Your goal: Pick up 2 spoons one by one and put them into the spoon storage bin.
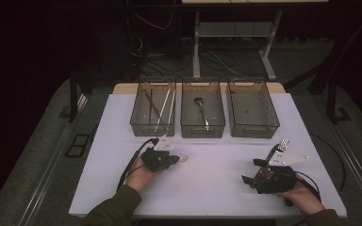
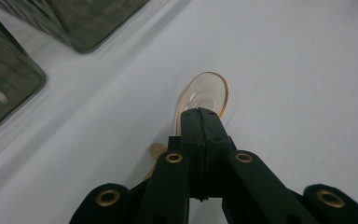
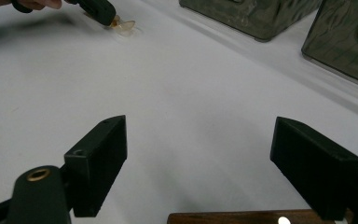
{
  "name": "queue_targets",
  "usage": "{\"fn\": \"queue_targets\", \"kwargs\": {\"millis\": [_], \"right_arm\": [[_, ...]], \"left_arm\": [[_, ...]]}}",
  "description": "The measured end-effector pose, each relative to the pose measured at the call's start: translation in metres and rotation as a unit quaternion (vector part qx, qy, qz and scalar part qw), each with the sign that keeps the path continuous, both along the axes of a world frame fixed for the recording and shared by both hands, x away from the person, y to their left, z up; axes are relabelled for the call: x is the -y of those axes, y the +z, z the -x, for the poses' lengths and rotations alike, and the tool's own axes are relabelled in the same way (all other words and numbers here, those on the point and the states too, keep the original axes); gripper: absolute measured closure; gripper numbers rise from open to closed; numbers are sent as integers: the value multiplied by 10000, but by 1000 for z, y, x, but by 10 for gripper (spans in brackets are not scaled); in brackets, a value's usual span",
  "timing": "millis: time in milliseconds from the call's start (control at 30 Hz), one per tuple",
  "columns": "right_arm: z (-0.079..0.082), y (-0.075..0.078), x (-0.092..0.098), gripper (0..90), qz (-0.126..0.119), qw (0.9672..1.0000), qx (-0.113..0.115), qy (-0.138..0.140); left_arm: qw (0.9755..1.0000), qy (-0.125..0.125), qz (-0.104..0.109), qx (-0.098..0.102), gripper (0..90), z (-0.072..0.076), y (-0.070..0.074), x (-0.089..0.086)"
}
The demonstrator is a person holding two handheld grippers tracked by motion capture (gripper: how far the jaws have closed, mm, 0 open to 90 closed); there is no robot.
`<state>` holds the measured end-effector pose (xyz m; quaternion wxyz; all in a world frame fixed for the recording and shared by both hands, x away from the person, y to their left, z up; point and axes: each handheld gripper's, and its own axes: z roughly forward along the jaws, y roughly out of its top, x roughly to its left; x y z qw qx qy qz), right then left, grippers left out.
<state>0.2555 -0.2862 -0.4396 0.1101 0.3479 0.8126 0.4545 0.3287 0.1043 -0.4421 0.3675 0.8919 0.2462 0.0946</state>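
Note:
A clear amber plastic spoon (image 2: 207, 93) lies low on the white table (image 1: 207, 188), bowl facing up. My left gripper (image 2: 200, 114) is shut on its neck, and the handle (image 2: 156, 151) pokes out to the left below the jaws. From above, the left gripper (image 1: 173, 159) sits left of centre with the spoon's bowl (image 1: 183, 159) at its tip. My right gripper (image 3: 200, 135) stands open over bare table with nothing between its jaws. It rests near the front right corner (image 1: 250, 172). The right gripper view also catches the left gripper (image 3: 98, 9) and the spoon (image 3: 125, 26) far off.
Three see-through grey bins stand in a row at the back. The left bin (image 1: 136, 107) holds long thin sticks, the middle bin (image 1: 187, 117) a metal spoon (image 1: 201, 106), and the right bin (image 1: 253, 107) looks empty. Cables and a table frame lie on the floor beyond.

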Motion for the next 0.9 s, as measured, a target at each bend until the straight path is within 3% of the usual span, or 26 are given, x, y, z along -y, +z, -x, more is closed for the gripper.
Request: {"fn": "queue_targets", "kwargs": {"millis": [333,467,600,767,900], "right_arm": [[0,0,0,187,1,10000,3,6],[1,1,-1,187,18,10000,24,35],[1,1,-2,187,31,10000,37,48],[1,1,-2,187,33,10000,42,51],[2,1,-3,187,44,10000,41,70]], "left_arm": [[10000,75,27,-37,891,-9,-2,2],[9997,70,229,28,819,-7,5,-5],[9985,231,489,80,732,-5,15,-20],[9981,345,498,130,620,-4,19,-39],[9985,352,387,133,568,-3,18,-52]]}}
